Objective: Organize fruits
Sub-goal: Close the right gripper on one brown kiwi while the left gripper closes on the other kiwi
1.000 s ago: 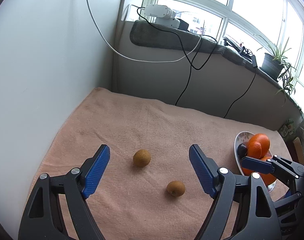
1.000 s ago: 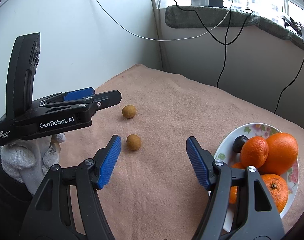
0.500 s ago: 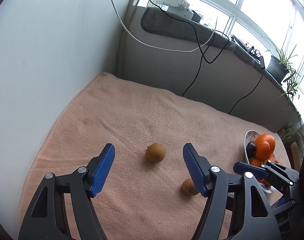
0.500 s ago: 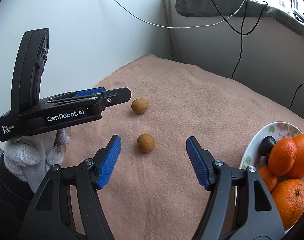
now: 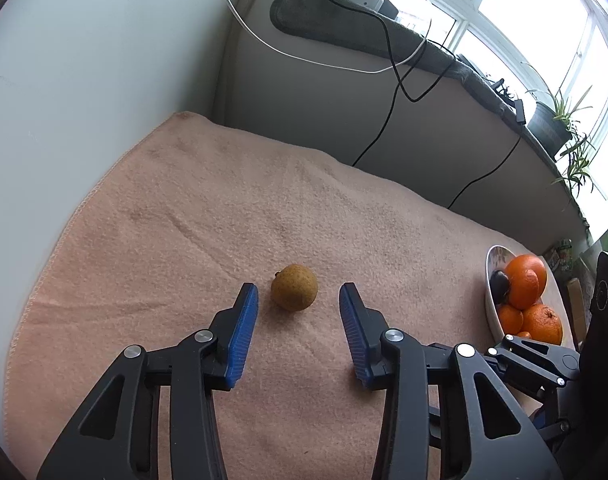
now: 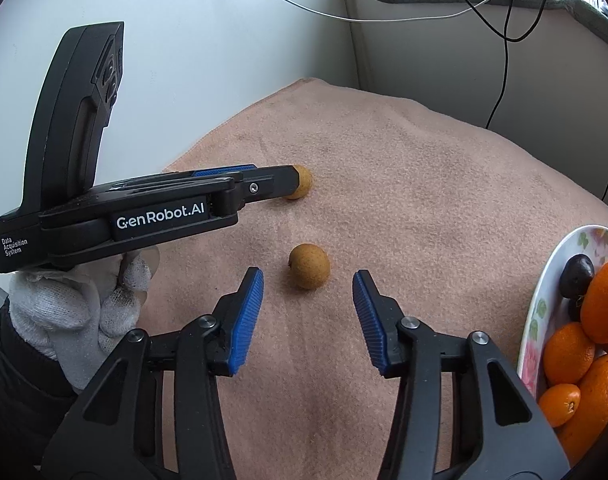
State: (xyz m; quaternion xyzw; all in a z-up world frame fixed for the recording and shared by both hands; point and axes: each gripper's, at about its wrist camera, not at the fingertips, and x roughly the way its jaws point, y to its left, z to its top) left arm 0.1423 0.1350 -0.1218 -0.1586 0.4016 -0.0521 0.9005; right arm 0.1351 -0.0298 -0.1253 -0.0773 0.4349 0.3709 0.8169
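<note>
Two small brown round fruits lie on a peach-coloured towel point(image 5: 207, 216). The farther brown fruit point(image 5: 294, 287) sits just ahead of the left gripper point(image 5: 298, 300), level with the tips of its blue pads and nearer the left-hand pad, touching neither. The nearer brown fruit point(image 6: 308, 266) sits just beyond the tips of the right gripper point(image 6: 308, 286), roughly centred in the gap, also untouched. Both grippers' jaws have just been closing and now stand at a moderate gap, wider than the fruit before them, with nothing pressed between the pads.

In the right wrist view the left gripper's tip overlaps the farther fruit, and a white-gloved hand point(image 6: 83, 300) with a dark sleeve carries that gripper.

To the right of both pairs of fingers stands a flowered plate point(image 6: 544, 304) heaped with oranges point(image 6: 600, 304) and a dark plum-like fruit point(image 6: 578, 268).

The towel has a stitched hem and covers the whole work surface. A white wall point(image 5: 83, 80) rises to the left of the fingers; ahead, a grey low wall runs under a sill with a dark mat point(image 5: 344, 24), white and black cables point(image 5: 388, 64), a white power strip and potted plants point(image 5: 560, 120) before bright windows.
</note>
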